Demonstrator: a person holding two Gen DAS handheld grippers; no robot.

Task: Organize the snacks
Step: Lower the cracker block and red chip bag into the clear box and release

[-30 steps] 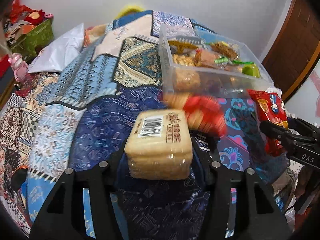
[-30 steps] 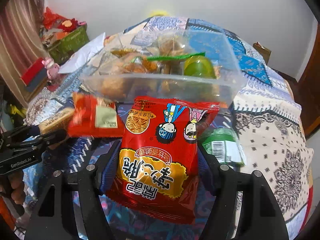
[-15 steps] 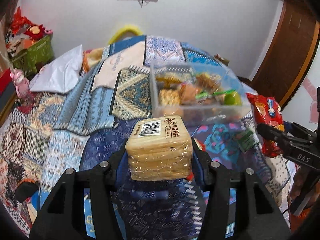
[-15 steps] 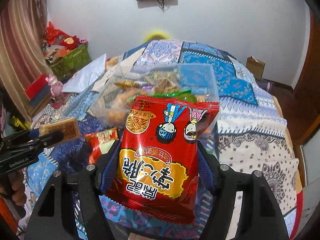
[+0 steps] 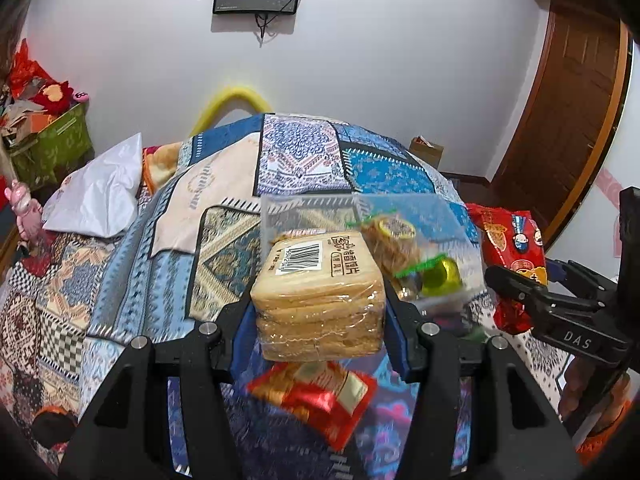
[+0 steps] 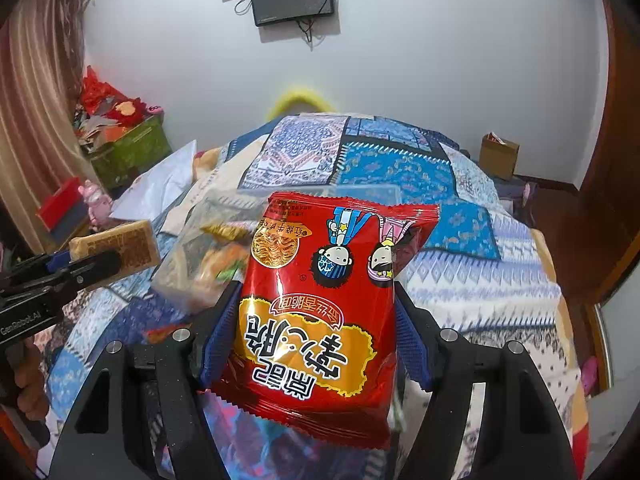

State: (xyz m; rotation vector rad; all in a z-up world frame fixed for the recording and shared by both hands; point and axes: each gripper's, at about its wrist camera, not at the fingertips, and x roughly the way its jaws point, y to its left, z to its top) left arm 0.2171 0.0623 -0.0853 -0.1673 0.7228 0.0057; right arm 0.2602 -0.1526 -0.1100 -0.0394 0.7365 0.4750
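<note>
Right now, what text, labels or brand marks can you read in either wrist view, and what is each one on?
"DAS": on the right gripper.
"GenRobot.AI": on the left gripper.
Barcode with digits too small to read, and blurred Chinese print: on the wrapped bread pack.
Large Chinese characters, upside down, not legible to me: on the red noodle snack bag.

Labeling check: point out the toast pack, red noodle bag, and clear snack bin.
toast pack (image 5: pixel 320 300): left wrist view, front face of wrapped slices.
red noodle bag (image 6: pixel 316 320): right wrist view, middle of printed front.
clear snack bin (image 5: pixel 312 210): left wrist view, far wall.
</note>
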